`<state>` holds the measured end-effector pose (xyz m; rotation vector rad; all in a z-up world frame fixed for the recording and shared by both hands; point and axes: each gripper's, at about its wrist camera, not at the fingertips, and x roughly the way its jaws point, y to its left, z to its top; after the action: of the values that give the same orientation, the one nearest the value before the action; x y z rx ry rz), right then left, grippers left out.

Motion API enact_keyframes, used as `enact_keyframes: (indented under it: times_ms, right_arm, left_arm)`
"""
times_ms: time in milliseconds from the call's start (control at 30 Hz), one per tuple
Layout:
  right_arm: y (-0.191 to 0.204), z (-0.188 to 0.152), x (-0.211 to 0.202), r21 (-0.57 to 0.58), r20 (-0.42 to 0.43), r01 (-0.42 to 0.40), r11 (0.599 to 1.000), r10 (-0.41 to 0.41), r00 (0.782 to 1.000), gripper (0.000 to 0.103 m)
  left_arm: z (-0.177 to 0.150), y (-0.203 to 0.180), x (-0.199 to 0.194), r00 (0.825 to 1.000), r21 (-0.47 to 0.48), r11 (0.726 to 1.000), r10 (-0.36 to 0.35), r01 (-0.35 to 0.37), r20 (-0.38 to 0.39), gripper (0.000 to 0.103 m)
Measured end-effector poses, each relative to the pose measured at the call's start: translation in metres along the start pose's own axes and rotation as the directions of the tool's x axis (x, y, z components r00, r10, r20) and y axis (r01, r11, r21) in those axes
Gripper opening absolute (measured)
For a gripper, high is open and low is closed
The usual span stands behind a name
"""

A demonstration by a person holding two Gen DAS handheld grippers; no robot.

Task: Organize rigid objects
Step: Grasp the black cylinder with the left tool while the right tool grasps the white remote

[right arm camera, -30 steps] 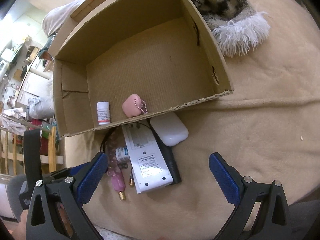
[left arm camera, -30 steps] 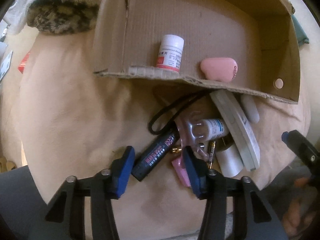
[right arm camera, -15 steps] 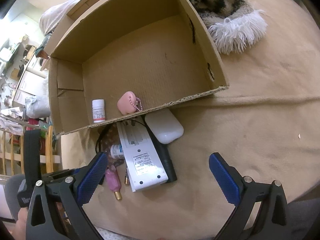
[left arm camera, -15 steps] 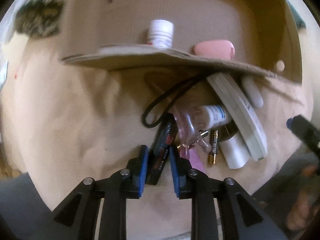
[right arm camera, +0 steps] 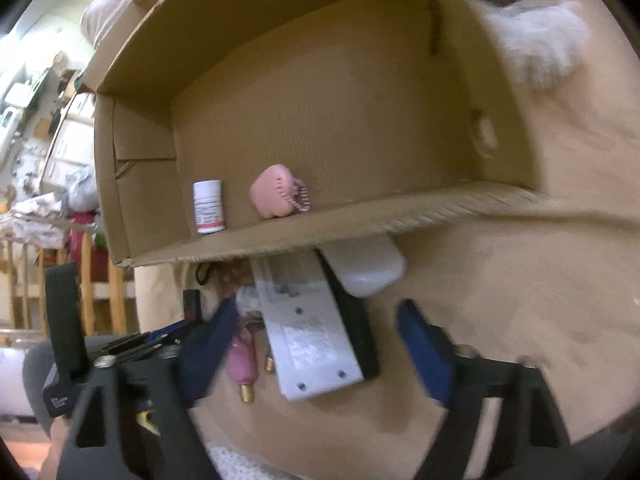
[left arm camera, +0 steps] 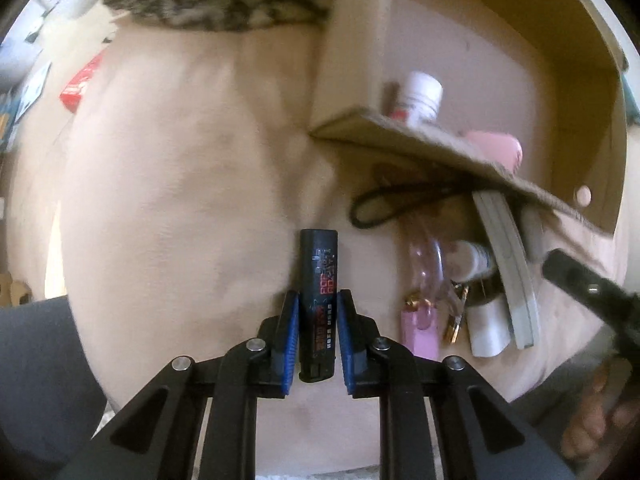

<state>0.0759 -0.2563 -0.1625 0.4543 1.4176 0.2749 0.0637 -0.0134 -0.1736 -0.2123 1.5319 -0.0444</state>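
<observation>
My left gripper (left arm camera: 318,320) is shut on a black lighter-like stick (left arm camera: 319,276) with red print and holds it lifted above the tan blanket, left of the pile. The pile holds a white flat box (right arm camera: 308,332), a white case (right arm camera: 366,270), a pink item (right arm camera: 241,360), a small bottle (left arm camera: 470,260) and a black cord (left arm camera: 384,204). My right gripper (right arm camera: 316,344) is open over the white flat box. The cardboard box (right arm camera: 360,224) holds a white pill bottle (right arm camera: 208,206) and a pink pouch (right arm camera: 276,194).
A spotted furry cushion (left arm camera: 208,4) lies at the far left of the box, and its white fringe (right arm camera: 536,40) shows in the right wrist view. The tan blanket (left arm camera: 172,184) covers the surface. Furniture and clutter (right arm camera: 36,128) stand beyond the blanket's left edge.
My left gripper closed on the black stick, lifted it out of the pile and moved left. My right gripper came closer to the white flat box, still open.
</observation>
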Motion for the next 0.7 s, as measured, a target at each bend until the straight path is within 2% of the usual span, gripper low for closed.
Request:
enact_keyframes:
  times_ms: [67,167,200,233,333,433,600,633,667,700]
  right_arm:
    - [0.007,0.004,0.012,-0.030,-0.030,0.021,0.999,-0.022,0.999,0.071]
    - [0.015,0.004,0.024,-0.081,-0.053,0.070,0.994,-0.074,0.996,0.070]
    - [0.018,0.002,0.027,-0.097,-0.063,0.078,0.992,-0.084,0.994,0.066]
    - [0.020,0.000,0.029,-0.109,-0.081,0.069,0.992,-0.079,0.994,0.062]
    - [0.027,-0.007,0.024,-0.133,-0.069,0.083,0.988,-0.093,0.993,0.060]
    - [0.026,-0.013,0.021,-0.111,-0.088,0.030,0.993,-0.040,0.995,0.060]
    - [0.039,-0.007,0.025,-0.159,-0.058,0.052,0.986,-0.062,0.996,0.059]
    - [0.042,-0.007,0.028,-0.167,-0.057,0.056,0.984,-0.066,0.996,0.056]
    - [0.044,-0.007,0.029,-0.173,-0.054,0.061,0.983,-0.071,0.996,0.047]
    - [0.045,-0.007,0.030,-0.176,-0.054,0.057,0.983,-0.068,0.996,0.047]
  left_arm:
    - [-0.001,0.005,-0.003,1.000,-0.018,1.000,0.002,-0.002,0.003,0.017]
    - [-0.004,0.006,0.000,1.000,-0.028,1.000,0.009,-0.009,-0.012,0.017]
    - [-0.002,0.007,0.002,1.000,-0.025,1.000,0.016,-0.017,-0.012,0.017]
    - [-0.001,0.006,0.002,0.999,-0.017,0.999,0.030,-0.030,-0.011,0.017]
    - [-0.003,0.002,0.007,0.998,0.005,0.998,0.057,-0.057,-0.007,0.017]
    - [-0.001,-0.007,0.011,0.997,0.014,0.997,0.072,-0.072,-0.006,0.016]
    - [-0.006,-0.023,0.024,0.996,0.024,0.996,0.085,-0.085,-0.007,0.015]
    - [-0.006,-0.024,0.024,0.996,0.023,0.996,0.084,-0.083,-0.007,0.015]
    - [-0.008,-0.026,0.024,0.997,0.021,0.996,0.081,-0.081,-0.006,0.014]
    - [-0.008,-0.026,0.024,0.997,0.021,0.997,0.078,-0.078,-0.005,0.014]
